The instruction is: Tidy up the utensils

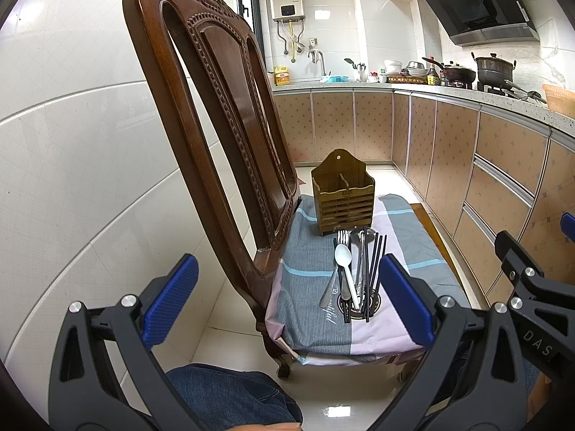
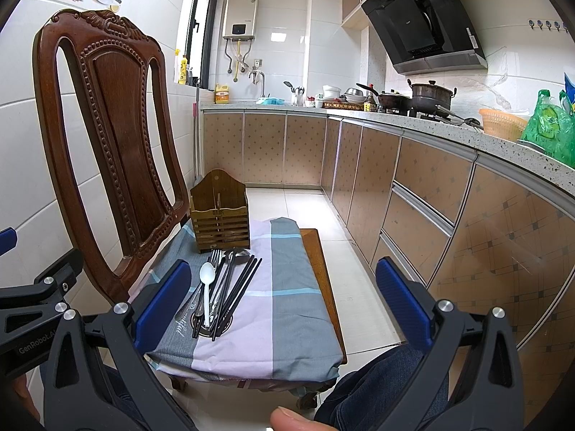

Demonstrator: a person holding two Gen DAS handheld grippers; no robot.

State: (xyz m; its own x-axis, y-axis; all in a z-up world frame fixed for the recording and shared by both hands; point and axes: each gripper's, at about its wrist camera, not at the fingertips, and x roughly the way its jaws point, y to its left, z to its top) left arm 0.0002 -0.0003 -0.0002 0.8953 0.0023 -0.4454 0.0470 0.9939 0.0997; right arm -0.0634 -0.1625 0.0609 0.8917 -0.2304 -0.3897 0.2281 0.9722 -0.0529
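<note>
A pile of utensils lies on a cloth-covered chair seat (image 1: 312, 298): a white plastic spoon (image 1: 344, 262) (image 2: 207, 283), metal forks and spoons (image 1: 359, 251) (image 2: 224, 265), and black chopsticks (image 1: 375, 269) (image 2: 240, 287). A slatted wooden utensil holder (image 1: 342, 197) (image 2: 220, 215) stands upright just behind the pile. My left gripper (image 1: 287, 305) is open and empty, held in front of the seat. My right gripper (image 2: 284, 305) is open and empty, also short of the seat's near edge.
The chair's carved wooden back (image 1: 215, 107) (image 2: 115, 136) rises on the left by a tiled wall. Kitchen cabinets (image 2: 413, 197) and a counter with pots (image 2: 429, 95) run along the right. The person's jeans-clad knees (image 1: 233, 395) (image 2: 377, 388) are below.
</note>
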